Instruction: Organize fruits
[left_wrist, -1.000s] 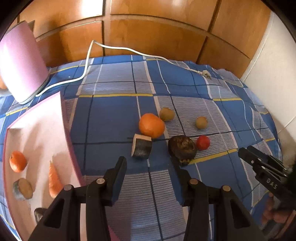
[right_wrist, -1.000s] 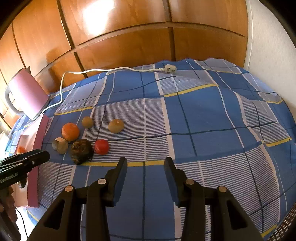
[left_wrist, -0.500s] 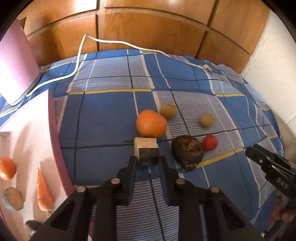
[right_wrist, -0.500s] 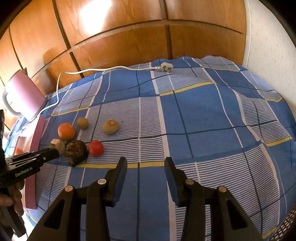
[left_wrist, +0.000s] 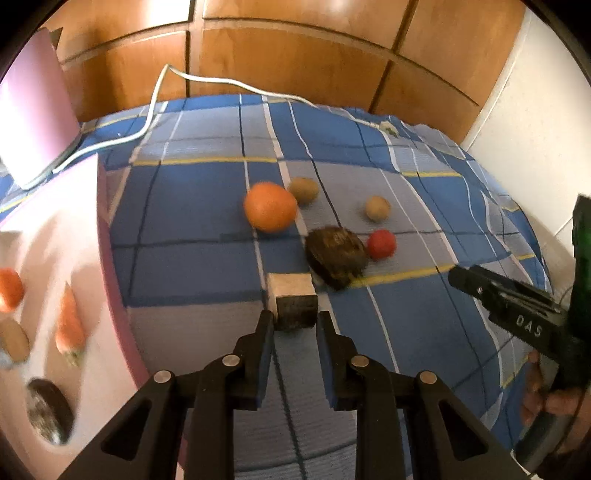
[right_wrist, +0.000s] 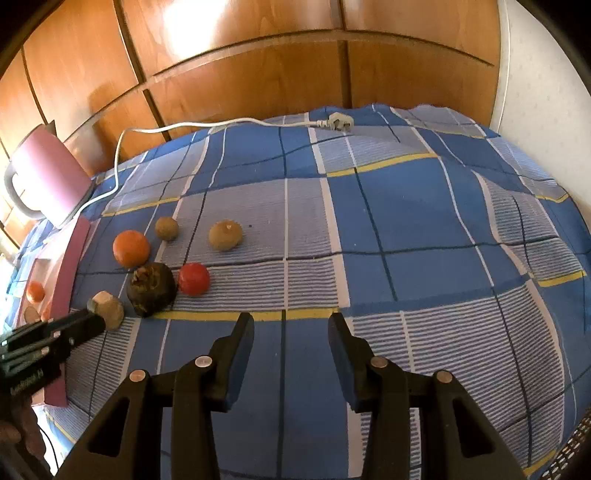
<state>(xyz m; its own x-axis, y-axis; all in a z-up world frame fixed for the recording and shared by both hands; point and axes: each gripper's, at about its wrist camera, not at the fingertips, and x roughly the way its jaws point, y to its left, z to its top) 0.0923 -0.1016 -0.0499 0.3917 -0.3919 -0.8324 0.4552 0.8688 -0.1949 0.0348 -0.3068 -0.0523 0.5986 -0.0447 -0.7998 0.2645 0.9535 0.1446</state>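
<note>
One chunk pinched in your left hand-held gripper | right hand-held gripper half-open, empty | next: lift chunk to tray, lower left.

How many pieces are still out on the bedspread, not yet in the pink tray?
6: the cut piece at the left tool's tips, a dark lumpy one, an orange, a red one, and two brownish ones.
</note>
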